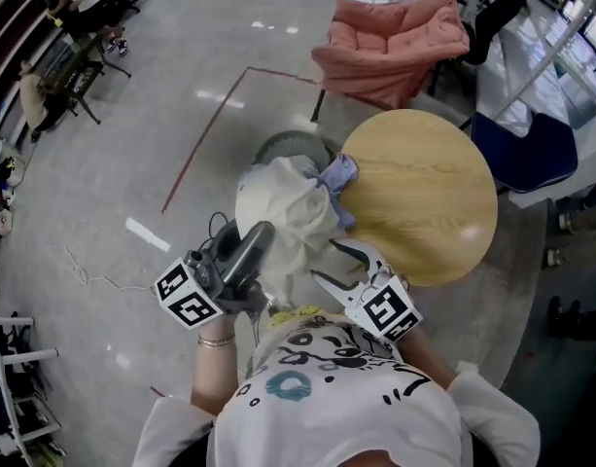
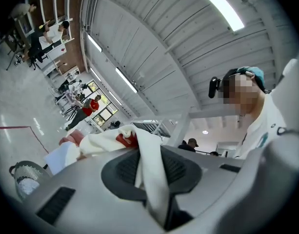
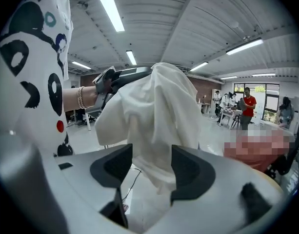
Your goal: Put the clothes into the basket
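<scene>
A white garment (image 1: 278,212) hangs bunched in the air above the floor. My left gripper (image 1: 266,230) is shut on its upper fold, and in the left gripper view the cloth (image 2: 148,165) is pinched between the dark pads. My right gripper (image 1: 325,261) sits just right of the garment with its jaws apart. In the right gripper view the cloth (image 3: 159,116) hangs in front of and between the jaws, and the pads do not press on it. The grey wire basket (image 1: 290,144) stands on the floor beyond the garment, partly hidden by it; it also shows in the left gripper view (image 2: 25,177).
A round wooden table (image 1: 434,202) stands to the right, with a pale blue cloth (image 1: 339,175) at its left edge. Behind the table is a pink padded chair (image 1: 395,42). A red tape line (image 1: 205,134) runs across the grey floor. People sit at desks far left.
</scene>
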Action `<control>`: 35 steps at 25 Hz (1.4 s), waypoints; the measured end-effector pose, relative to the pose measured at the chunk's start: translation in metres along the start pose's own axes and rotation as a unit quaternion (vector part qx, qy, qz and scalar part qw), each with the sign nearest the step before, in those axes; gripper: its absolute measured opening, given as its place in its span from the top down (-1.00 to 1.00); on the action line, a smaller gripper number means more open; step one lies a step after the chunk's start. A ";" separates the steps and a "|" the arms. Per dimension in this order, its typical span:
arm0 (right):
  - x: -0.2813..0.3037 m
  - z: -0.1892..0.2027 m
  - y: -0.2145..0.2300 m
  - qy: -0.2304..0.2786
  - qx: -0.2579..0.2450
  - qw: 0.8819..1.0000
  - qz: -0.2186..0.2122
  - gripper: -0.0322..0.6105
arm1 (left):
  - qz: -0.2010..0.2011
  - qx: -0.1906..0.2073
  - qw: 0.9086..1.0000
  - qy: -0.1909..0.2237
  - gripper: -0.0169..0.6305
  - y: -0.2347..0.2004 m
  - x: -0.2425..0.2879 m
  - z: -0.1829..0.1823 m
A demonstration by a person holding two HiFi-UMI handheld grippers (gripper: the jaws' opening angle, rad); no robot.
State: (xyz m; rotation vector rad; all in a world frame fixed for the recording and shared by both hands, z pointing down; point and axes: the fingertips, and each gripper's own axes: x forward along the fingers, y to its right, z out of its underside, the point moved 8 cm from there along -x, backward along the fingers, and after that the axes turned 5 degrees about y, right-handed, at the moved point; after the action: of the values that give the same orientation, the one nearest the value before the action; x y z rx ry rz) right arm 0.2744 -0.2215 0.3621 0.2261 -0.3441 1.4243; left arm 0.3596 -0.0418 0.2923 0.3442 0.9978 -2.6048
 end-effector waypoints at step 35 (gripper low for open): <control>0.164 -0.059 0.009 0.016 0.013 0.997 0.077 0.20 | -0.145 0.033 0.983 0.108 0.67 -0.073 -0.204 -0.120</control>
State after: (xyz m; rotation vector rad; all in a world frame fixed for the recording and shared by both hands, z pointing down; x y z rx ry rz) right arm 0.2892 -0.0475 0.3663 0.2014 -0.3232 1.5826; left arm 0.5309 0.1351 0.3181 0.5440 1.1051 -2.9163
